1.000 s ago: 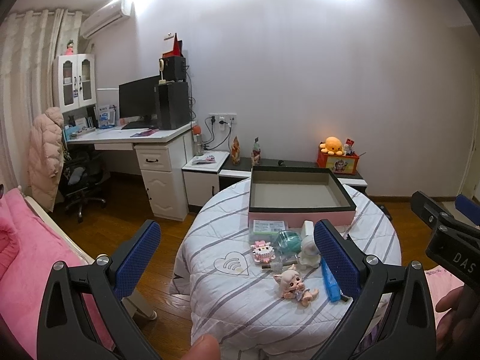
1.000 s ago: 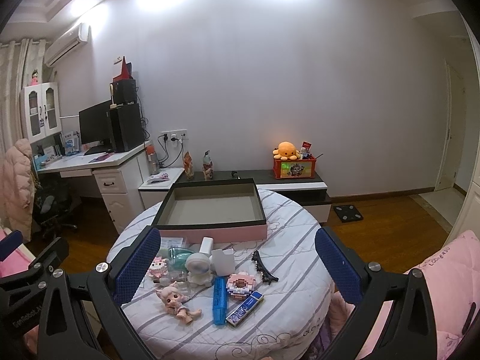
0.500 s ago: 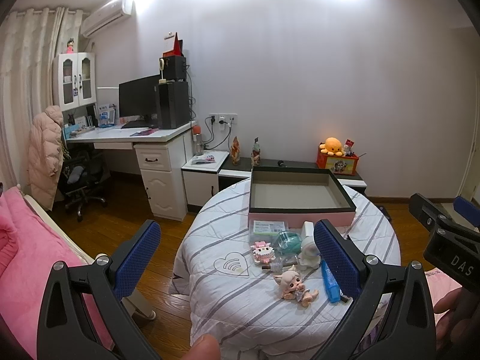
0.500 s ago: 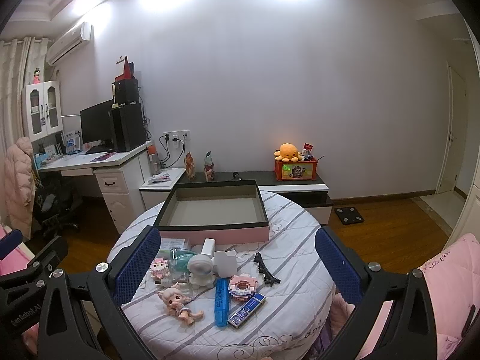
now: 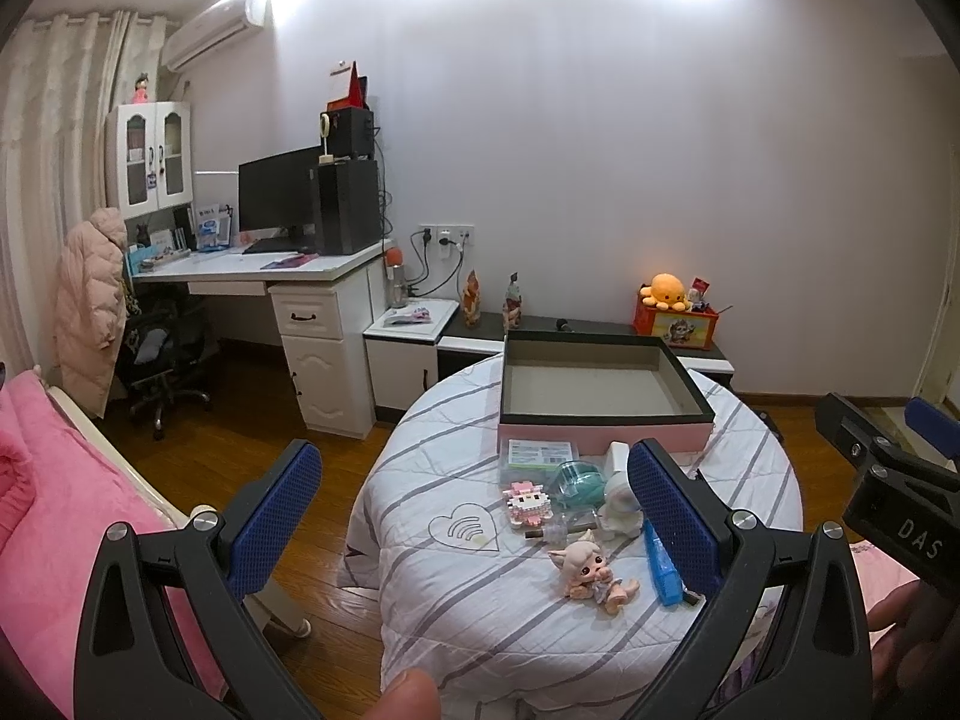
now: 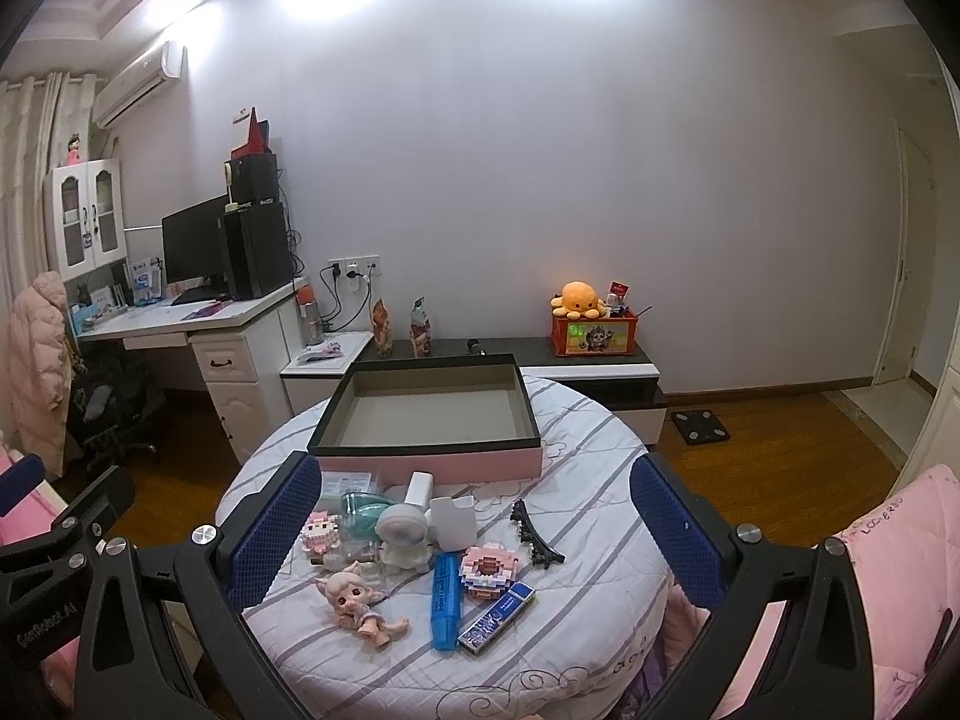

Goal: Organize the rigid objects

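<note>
The round bench [image 6: 606,468] under its striped quilt sits a little lower and nearer in the right wrist view than a second ago, while the left wrist view is almost unchanged, so the right gripper [image 6: 474,534] seems to be easing toward the pile as the left gripper [image 5: 474,516] waits. The pink box [image 6: 429,462] with the dark rim stands at the far edge of the bench, open and with nothing in it, exactly where it was. Nothing in the cluster between the box and the near edge has shifted: the white round-headed toy [image 6: 405,537], the blue highlighter [image 6: 445,597], the pink brick figure [image 6: 487,570], the big-eared doll [image 6: 354,597] lying on its side, the small blue box [image 6: 498,618] nearest the front edge, and the black clip [image 6: 534,537] toward the right edge. Both pairs of fingers are spread wide and hold nothing. Judging from this, the sorting has not begun; this looks like the approach, and the first pick is probably one of the pieces nearest the front edge.
</note>
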`<state>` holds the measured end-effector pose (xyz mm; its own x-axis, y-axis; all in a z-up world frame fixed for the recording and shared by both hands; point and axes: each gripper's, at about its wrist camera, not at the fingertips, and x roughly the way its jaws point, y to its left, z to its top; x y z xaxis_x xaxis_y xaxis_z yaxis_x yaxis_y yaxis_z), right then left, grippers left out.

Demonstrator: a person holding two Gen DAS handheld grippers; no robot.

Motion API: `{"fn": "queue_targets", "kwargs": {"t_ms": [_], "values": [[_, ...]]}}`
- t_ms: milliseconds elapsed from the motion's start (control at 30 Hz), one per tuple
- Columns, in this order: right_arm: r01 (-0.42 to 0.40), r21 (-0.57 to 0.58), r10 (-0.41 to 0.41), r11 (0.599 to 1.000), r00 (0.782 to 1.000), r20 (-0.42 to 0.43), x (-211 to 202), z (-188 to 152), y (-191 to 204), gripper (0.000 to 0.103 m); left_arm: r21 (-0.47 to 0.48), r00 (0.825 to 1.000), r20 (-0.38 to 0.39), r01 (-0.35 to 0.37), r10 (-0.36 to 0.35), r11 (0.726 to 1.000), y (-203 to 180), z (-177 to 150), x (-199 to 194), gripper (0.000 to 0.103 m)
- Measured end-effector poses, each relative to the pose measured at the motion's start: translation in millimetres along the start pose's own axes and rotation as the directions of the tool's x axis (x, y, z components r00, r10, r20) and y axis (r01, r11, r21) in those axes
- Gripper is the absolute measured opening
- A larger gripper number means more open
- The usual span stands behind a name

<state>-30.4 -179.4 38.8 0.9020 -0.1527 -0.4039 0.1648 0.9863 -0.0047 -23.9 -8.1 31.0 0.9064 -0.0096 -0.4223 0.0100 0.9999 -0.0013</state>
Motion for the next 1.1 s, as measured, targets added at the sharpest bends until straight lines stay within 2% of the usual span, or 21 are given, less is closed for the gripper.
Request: {"fn": "queue_targets", "kwargs": {"t_ms": [433, 633, 767, 900, 1100], "values": [[0.012, 0.016, -0.011, 1.0, 0.998, -0.055, 24.8, -12.1, -5.6, 0.103, -0.001, 0.999, -0.048, -0.001, 0.001, 1.0, 3.7, -16.0, 27.5, 0.103], [0.024, -0.001, -0.024, 1.0, 0.991, -0.133, 59.3, -29.8, -8.1, 0.103, -0.002, 0.992, -0.125, 0.001, -0.002, 1.0, 6.4, -32.9, 62.9, 0.103], [0.035, -0.024, -0.039, 0.999, 0.98, -0.197, 84.3, -46.9, -9.6, 0.103, -0.002, 0.981, -0.193, -0.001, 0.001, 1.0, 10.3, -50.5, 93.0, 0.103], [0.028, -0.031, -0.035, 0.999, 0.959, -0.28, 110.5, -67.6, -13.6, 0.103, 0.002, 0.96, -0.279, -0.003, 0.004, 1.0, 12.9, -73.0, 126.4, 0.103], [-0.01, -0.026, 0.0, 1.0, 0.93, -0.368, 143.0, -88.7, -16.1, 0.103, 0.003, 0.938, -0.346, 0.018, -0.016, 1.0, 9.7, -90.2, 158.6, 0.103]]}}
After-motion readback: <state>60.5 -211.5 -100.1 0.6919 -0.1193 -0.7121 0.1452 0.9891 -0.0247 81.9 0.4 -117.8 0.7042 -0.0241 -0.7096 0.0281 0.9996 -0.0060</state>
